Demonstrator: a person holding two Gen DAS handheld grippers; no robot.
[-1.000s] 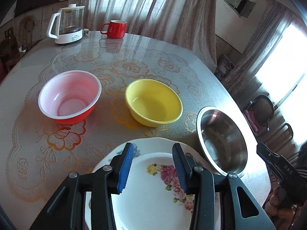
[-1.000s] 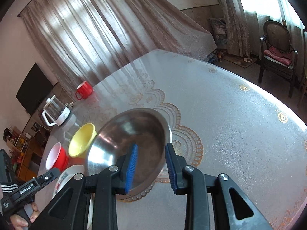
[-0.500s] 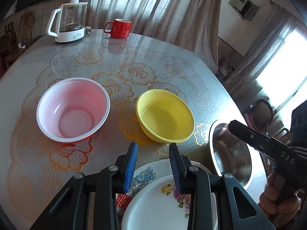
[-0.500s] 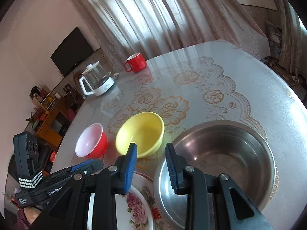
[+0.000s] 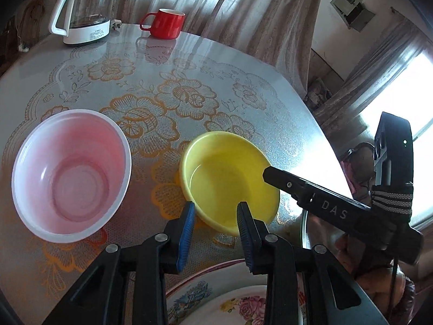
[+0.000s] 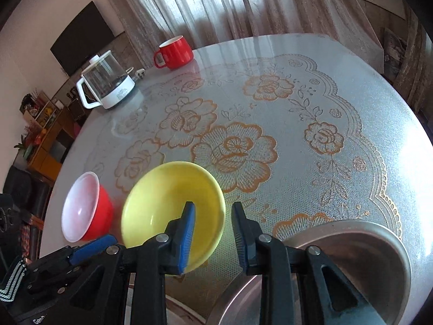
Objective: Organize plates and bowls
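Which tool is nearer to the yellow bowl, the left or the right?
Right. The right tool has one finger over the yellow bowl; the left tool stands at its near rim, open.

You've got small bowl (image 5: 70, 173) left of wide bowl (image 5: 230, 178); kettle (image 5: 84, 10) & mug (image 5: 165, 23) behind, plates (image 5: 230, 298) in front.

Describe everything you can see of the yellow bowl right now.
The yellow bowl is round, shallow, glossy and plastic-looking, with a plain rim and a flat inner base. It is empty and stands upright on the table, right of the red bowl with a gap between them. Both grippers face it with jaws open. The right gripper looks to straddle its near rim; whether it touches is unclear. The left gripper is just short of it.
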